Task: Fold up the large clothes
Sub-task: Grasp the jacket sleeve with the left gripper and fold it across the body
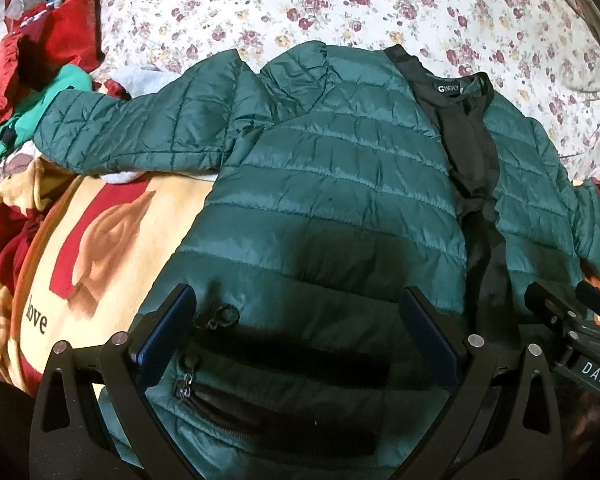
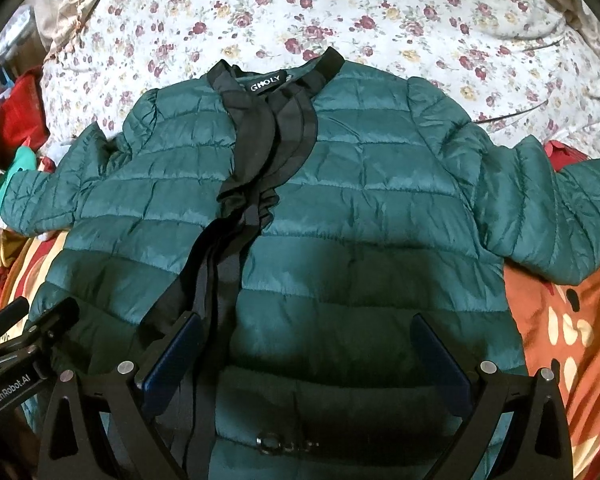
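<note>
- Nearest me, my left gripper (image 1: 298, 312) hangs with its two blue pads spread wide over the lower hem of the green quilted jacket (image 1: 340, 184); nothing sits between them, and I can't tell whether they touch the fabric.
- My right gripper (image 2: 306, 340) is likewise spread and empty, over the hem on the other side of the black front placket (image 2: 256, 168). Each tool shows at the edge of the other's view, so the two are close together.
- Just ahead of my left pads are a zip pocket (image 1: 236, 396) and its pull. I'd keep the pads off that hardware and bite plain quilted cloth instead (slippery nylon tends to slide out of a shallow pinch, I judge).
- The jacket lies front up, spread flat across the bed, body toward me and collar label (image 2: 266, 85) away.
- Further out, the left sleeve (image 1: 112, 128) trails onto a heap of red and teal clothes (image 1: 48, 80), and the right sleeve (image 2: 552, 200) drapes over an orange patterned blanket (image 2: 572, 340).
- To fold well, I think each sleeve should come in across the chest first, then the hem lifted evenly with both grippers toward the collar.
- Beyond lies the floral bedsheet (image 2: 340, 12), with room for the finished fold.
</note>
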`<state>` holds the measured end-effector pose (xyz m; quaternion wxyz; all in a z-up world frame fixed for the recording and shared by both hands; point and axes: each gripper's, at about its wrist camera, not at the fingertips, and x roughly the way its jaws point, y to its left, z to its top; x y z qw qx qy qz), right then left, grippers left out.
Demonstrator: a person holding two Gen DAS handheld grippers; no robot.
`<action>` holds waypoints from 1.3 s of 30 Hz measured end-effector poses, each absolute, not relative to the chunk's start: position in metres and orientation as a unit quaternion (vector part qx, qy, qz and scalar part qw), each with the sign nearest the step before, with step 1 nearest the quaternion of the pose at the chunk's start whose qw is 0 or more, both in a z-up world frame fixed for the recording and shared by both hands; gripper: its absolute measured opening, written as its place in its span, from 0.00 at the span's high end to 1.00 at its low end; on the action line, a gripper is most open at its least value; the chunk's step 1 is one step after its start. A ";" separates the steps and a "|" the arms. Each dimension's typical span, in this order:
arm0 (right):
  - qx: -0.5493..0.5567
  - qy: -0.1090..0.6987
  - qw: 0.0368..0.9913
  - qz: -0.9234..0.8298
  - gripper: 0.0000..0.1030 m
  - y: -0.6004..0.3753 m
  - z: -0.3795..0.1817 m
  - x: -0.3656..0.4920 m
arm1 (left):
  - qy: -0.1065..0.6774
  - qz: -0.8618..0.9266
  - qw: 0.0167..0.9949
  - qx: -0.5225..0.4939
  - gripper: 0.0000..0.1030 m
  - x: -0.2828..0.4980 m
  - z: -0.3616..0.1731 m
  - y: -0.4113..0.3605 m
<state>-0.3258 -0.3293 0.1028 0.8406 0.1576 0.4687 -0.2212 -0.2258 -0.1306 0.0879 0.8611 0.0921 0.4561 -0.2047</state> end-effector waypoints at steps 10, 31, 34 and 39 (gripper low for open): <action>0.167 0.463 0.843 -0.218 0.00 -0.346 0.108 -0.297 | 0.440 -0.179 0.875 0.087 0.01 -0.190 0.103 -0.126; 0.185 0.463 0.840 -0.214 0.00 -0.364 0.077 -0.208 | 0.440 -0.065 0.893 0.066 0.01 -0.044 0.103 -0.056; 0.179 0.471 0.839 -0.205 0.00 -0.358 0.073 -0.204 | 0.439 -0.036 0.896 0.063 0.01 -0.024 0.103 -0.037; 0.167 0.474 0.845 -0.184 0.00 -0.345 0.076 -0.200 | 0.453 0.031 0.890 0.046 0.01 0.023 0.098 0.005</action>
